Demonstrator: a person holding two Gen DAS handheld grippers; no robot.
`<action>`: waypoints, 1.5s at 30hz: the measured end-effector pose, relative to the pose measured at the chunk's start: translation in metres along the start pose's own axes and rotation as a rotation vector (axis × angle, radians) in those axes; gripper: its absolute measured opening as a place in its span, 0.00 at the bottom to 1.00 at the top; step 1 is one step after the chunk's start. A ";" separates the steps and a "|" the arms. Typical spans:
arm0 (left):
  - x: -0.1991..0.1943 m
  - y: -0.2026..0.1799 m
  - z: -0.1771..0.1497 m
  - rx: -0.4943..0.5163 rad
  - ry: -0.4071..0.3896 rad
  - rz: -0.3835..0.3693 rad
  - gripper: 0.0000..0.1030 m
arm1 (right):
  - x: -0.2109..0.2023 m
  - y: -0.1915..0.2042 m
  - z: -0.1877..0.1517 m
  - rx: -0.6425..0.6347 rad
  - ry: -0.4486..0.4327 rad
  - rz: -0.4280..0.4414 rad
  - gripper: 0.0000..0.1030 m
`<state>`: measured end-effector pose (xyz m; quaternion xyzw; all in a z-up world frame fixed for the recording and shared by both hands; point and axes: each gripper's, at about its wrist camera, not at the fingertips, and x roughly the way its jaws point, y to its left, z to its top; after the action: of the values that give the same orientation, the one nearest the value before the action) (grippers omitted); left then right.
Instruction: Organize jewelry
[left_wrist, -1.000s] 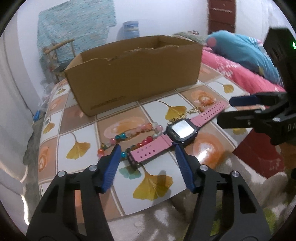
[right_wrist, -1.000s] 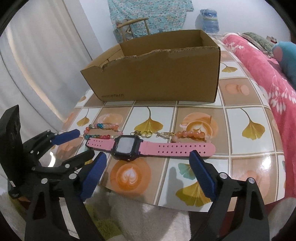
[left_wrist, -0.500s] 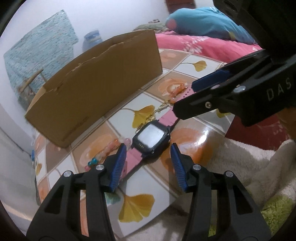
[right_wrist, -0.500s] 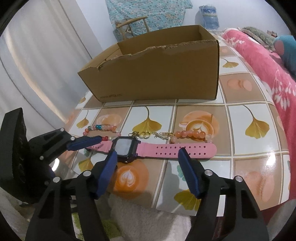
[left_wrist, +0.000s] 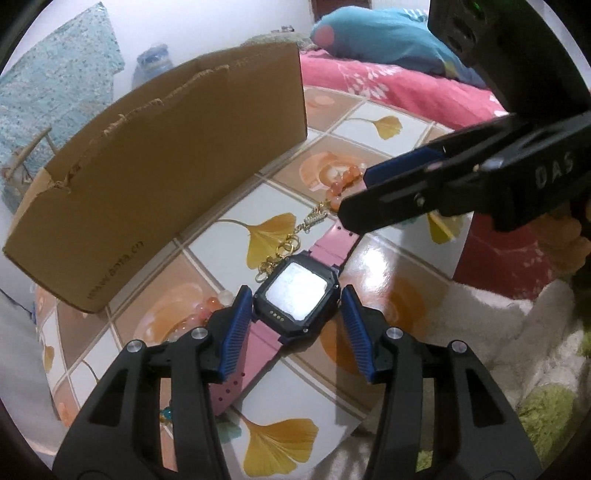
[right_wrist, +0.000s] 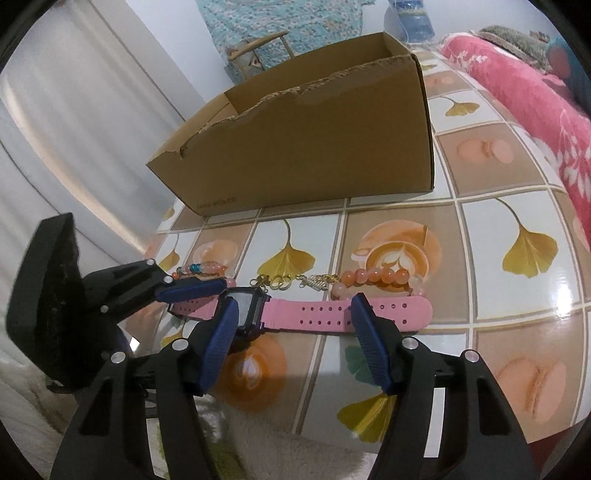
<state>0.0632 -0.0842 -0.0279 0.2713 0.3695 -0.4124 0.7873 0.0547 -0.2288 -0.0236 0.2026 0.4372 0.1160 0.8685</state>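
A pink-strapped watch with a black square face (left_wrist: 297, 291) lies flat on the tiled table; it also shows in the right wrist view (right_wrist: 314, 312). My left gripper (left_wrist: 293, 306) is open, one finger on each side of the watch face. My right gripper (right_wrist: 295, 314) is open over the long strap; in the left wrist view (left_wrist: 354, 195) it reaches in from the right. An orange bead bracelet (right_wrist: 373, 277), a gold chain (right_wrist: 291, 282) and a multicolour bead bracelet (right_wrist: 201, 268) lie just behind the watch. An open cardboard box (right_wrist: 314, 147) stands behind them.
The table edge (right_wrist: 332, 435) runs close below the watch, with a white and green fluffy rug (left_wrist: 517, 350) under it. A bed with a red blanket (right_wrist: 524, 96) is at the right. A chair and a water jug stand behind the box.
My left gripper has moved forward and now has its fingers either side of the watch face. My right gripper has moved in over the strap and narrowed its opening.
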 end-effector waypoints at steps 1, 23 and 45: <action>0.001 0.000 0.000 0.007 0.005 -0.001 0.48 | 0.000 -0.001 0.000 0.004 0.000 0.006 0.60; -0.012 -0.004 -0.007 -0.147 0.006 -0.166 0.47 | -0.011 -0.012 -0.034 0.249 0.083 0.287 0.53; -0.012 0.029 -0.019 -0.224 -0.058 -0.399 0.47 | 0.036 -0.045 -0.059 0.697 0.187 0.530 0.33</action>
<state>0.0767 -0.0499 -0.0252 0.0915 0.4364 -0.5239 0.7258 0.0293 -0.2407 -0.1012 0.5768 0.4598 0.1982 0.6455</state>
